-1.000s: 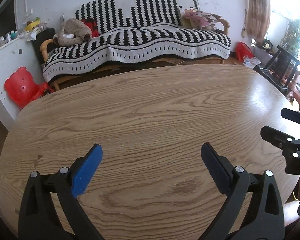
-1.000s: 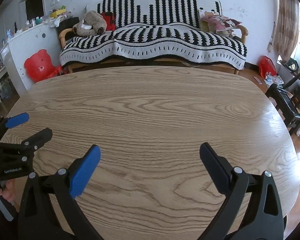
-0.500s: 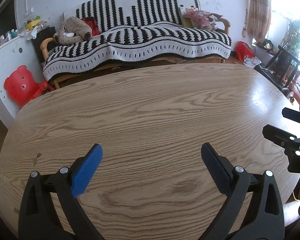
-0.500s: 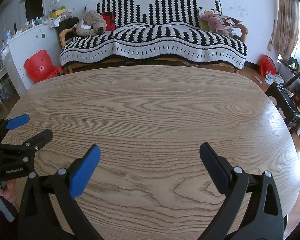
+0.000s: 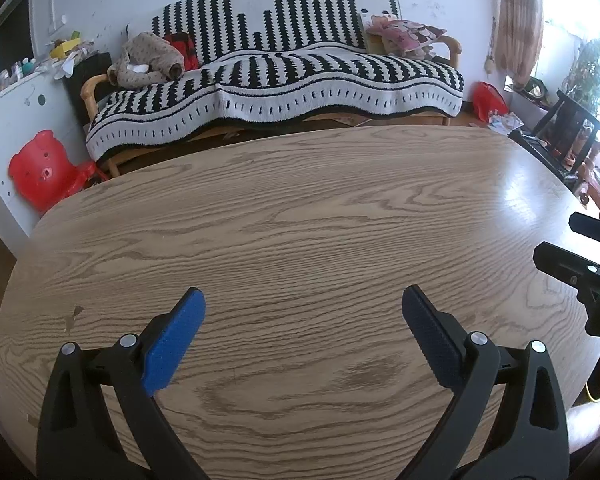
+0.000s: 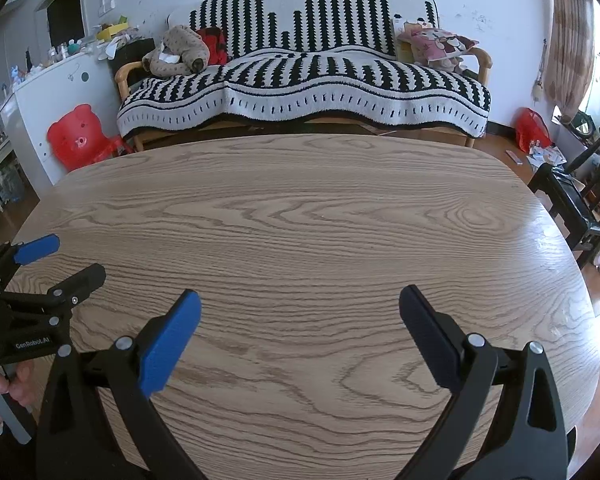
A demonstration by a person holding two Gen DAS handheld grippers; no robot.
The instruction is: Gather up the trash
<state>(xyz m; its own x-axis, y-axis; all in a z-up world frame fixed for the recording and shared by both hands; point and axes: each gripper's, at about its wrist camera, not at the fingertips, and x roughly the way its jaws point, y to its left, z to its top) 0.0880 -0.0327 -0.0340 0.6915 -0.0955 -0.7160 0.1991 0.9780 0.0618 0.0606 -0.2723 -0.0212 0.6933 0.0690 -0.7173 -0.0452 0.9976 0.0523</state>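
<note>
No piece of trash shows on the oval wooden table (image 5: 300,220) in either view. My left gripper (image 5: 302,304) hovers over the near part of the table, open, with nothing between its blue pads. My right gripper (image 6: 300,304) is likewise open and holds nothing above the table (image 6: 320,220). In the left wrist view the right gripper (image 5: 560,240) appears at the right edge. In the right wrist view the left gripper (image 6: 72,260) appears at the far left, with a hand (image 6: 4,384) on its handle.
Beyond the table stands a sofa (image 5: 276,80) under a black-and-white striped cover, with a soft toy (image 5: 148,64) and cushions. A red bear-shaped stool (image 6: 80,136) sits by a white cabinet at left. A dark chair (image 6: 572,196) and a red bag (image 6: 532,128) are at right.
Both grippers stay open over the table; the views shift only very slightly.
</note>
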